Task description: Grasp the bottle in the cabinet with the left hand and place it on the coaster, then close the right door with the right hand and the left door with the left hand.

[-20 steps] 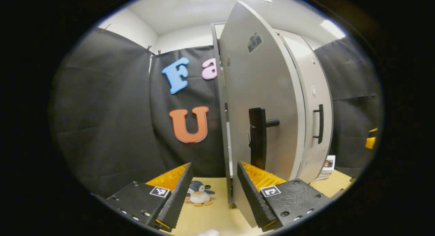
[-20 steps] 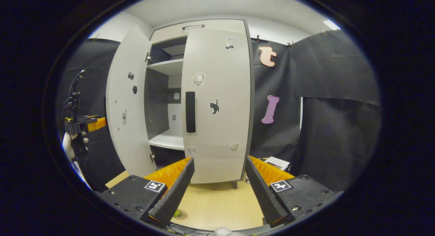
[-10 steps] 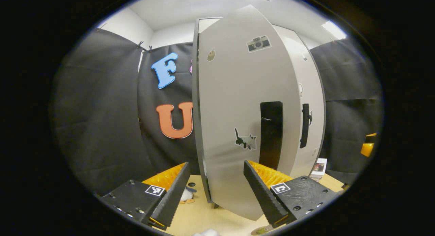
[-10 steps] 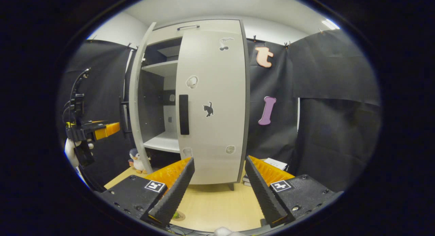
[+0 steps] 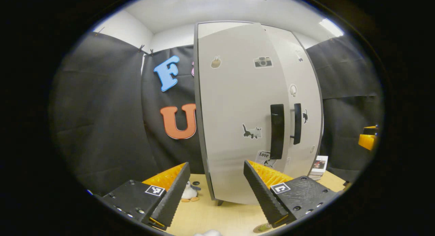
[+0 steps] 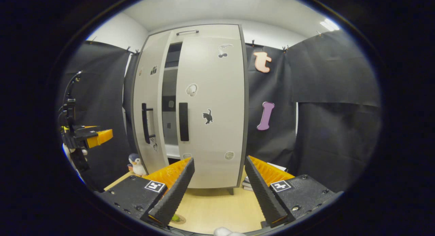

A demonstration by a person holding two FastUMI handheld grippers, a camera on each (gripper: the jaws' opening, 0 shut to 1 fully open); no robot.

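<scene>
My left gripper (image 5: 215, 192) hangs with its fingers spread wide, grasping nothing, facing the cabinet's left door (image 5: 238, 120), which stands almost shut, a narrow gap left beside the right door (image 6: 212, 107). My right gripper (image 6: 219, 192) is likewise released, fingers apart, in front of the shut right door. A toy penguin (image 6: 136, 164) sits on the wooden table (image 6: 217, 209) by the cabinet's left corner. Low between my right fingers a round coaster (image 6: 177, 218) lies on the table; I cannot make out the bottle.
</scene>
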